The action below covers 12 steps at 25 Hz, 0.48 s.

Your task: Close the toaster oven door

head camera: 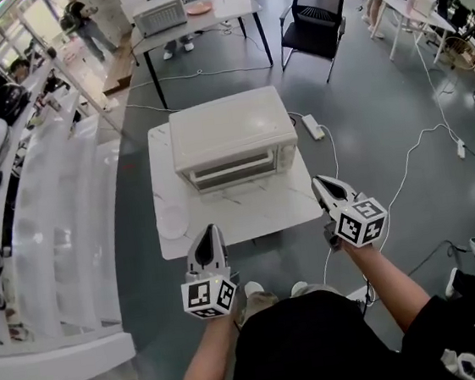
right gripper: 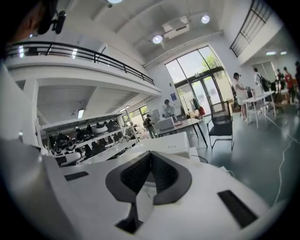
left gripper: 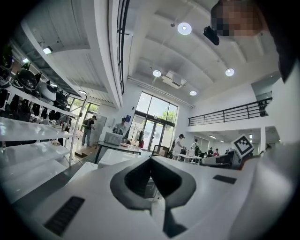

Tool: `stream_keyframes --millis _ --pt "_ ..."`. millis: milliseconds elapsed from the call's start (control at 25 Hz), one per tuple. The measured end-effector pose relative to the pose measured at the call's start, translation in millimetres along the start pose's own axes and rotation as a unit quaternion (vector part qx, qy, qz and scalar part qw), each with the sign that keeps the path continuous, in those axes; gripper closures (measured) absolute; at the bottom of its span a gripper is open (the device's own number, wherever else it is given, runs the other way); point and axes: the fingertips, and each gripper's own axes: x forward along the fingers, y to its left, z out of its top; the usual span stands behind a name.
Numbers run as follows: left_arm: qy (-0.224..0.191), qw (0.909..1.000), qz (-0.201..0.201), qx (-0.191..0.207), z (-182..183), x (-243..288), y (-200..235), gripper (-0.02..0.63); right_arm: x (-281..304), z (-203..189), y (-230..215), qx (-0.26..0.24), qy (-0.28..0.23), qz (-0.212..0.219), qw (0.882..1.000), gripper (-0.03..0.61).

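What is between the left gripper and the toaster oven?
Only bare tabletop, seen in the head view, separates the left gripper from the toaster oven.

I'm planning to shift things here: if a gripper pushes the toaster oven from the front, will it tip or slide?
The toaster oven is wide and low, so it probably won't tip. Its boxy case looks rigid and fairly heavy, likely resisting a light nudge. On the smooth-looking table a firm push might slide it.
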Motion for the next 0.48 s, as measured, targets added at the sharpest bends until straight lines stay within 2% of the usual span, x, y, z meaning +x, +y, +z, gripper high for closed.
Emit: stream_keyframes --millis 120,240,360,480 --pt "0.004 0.9999 0.009 0.002 0 -5 -7 0.597 -24 9 3 -0.058 -0.013 -0.016 0.998 0.555" --pt "0.008 0.9999 0.013 0.006 -4 -6 -16 0.597 -45 15 2 -0.095 -0.014 -0.024 0.995 0.555" --pt "0.012 0.9997 0.016 0.016 -10 -9 -23 0.597 -60 13 1 -0.108 -0.013 -0.024 0.994 0.555" --pt "0.009 0.9997 0.014 0.019 -11 -12 -21 0.597 -68 8 -1 -0.117 -0.016 -0.046 0.992 0.555"
